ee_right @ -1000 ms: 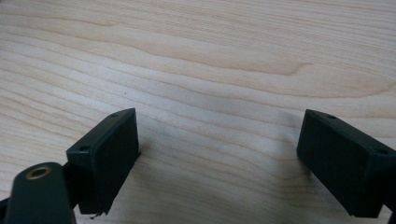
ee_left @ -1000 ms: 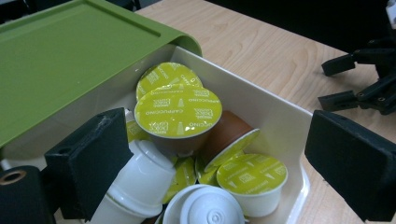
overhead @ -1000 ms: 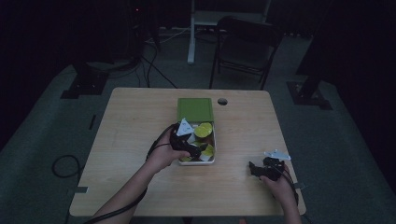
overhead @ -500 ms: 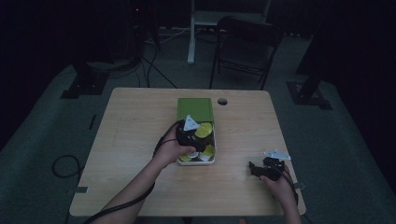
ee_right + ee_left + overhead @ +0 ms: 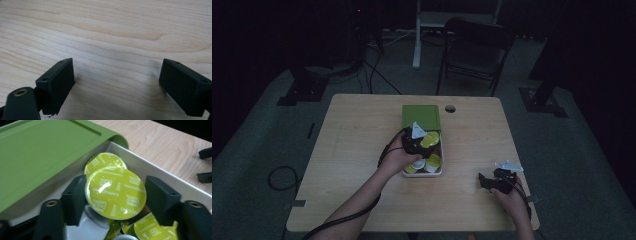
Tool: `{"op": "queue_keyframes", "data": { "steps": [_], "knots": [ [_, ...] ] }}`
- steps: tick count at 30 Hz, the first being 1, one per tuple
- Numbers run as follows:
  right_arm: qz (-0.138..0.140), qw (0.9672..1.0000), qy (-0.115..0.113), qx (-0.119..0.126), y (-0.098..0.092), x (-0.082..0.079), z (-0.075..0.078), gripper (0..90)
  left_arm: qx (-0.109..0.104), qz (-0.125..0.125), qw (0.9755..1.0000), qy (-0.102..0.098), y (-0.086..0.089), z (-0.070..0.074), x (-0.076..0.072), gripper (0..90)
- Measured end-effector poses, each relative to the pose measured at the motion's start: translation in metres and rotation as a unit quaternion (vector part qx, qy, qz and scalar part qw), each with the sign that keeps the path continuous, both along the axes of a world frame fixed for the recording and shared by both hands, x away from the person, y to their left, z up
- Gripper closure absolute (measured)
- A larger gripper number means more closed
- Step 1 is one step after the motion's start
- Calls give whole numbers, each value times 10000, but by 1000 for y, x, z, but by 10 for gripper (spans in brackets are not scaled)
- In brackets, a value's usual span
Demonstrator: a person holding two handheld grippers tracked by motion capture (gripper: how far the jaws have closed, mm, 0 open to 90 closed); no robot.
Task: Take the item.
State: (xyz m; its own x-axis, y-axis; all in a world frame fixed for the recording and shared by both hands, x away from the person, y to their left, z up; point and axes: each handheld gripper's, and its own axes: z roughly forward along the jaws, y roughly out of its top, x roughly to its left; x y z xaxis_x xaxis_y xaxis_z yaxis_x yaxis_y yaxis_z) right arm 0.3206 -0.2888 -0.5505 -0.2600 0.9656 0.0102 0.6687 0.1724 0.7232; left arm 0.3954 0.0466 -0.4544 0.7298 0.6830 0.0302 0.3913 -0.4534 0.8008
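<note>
My left gripper [image 5: 424, 143] hangs over the white tray [image 5: 439, 172] of coffee capsules. Its jaws have just been closing and now press on both sides of one capsule with a shiny yellow-green lid [image 5: 115, 192], tilted toward the camera; in the left gripper view the gripper [image 5: 117, 198] holds it just above the other capsules [image 5: 152, 230]. A second lid [image 5: 100, 161] lies behind it. My right gripper [image 5: 485, 181] rests at the table's near right, open; its pads [image 5: 56, 80] stand wide apart over bare wood, with the gripper [image 5: 117, 87] holding nothing.
The tray's green lid [image 5: 421, 117] lies slid back at its far end, also seen as the green lid [image 5: 42, 152] up close. A round hole [image 5: 450, 108] sits in the light wooden table [image 5: 352, 150]. A folding chair [image 5: 472, 55] stands beyond the table.
The left hand has shifted slightly further over the tray, and a yellow-green capsule now shows at its jaws. The right hand has stayed still.
</note>
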Motion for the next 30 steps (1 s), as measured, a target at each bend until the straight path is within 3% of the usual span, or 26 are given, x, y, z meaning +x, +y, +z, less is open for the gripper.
{"op": "queue_keyframes", "data": {
  "steps": [17,21,30],
  "knots": [
    [1,10000,-6,-2,0,0,0,123,-139,-170,9997,-98,1,25,-14,381],
    [2,10000,-6,-4,0,0,0,123,-130,-139,9995,-235,5,33,-18,381],
    [2,10000,-6,-3,0,0,0,123,-137,-120,9995,-247,16,39,-26,381]
  ]
}}
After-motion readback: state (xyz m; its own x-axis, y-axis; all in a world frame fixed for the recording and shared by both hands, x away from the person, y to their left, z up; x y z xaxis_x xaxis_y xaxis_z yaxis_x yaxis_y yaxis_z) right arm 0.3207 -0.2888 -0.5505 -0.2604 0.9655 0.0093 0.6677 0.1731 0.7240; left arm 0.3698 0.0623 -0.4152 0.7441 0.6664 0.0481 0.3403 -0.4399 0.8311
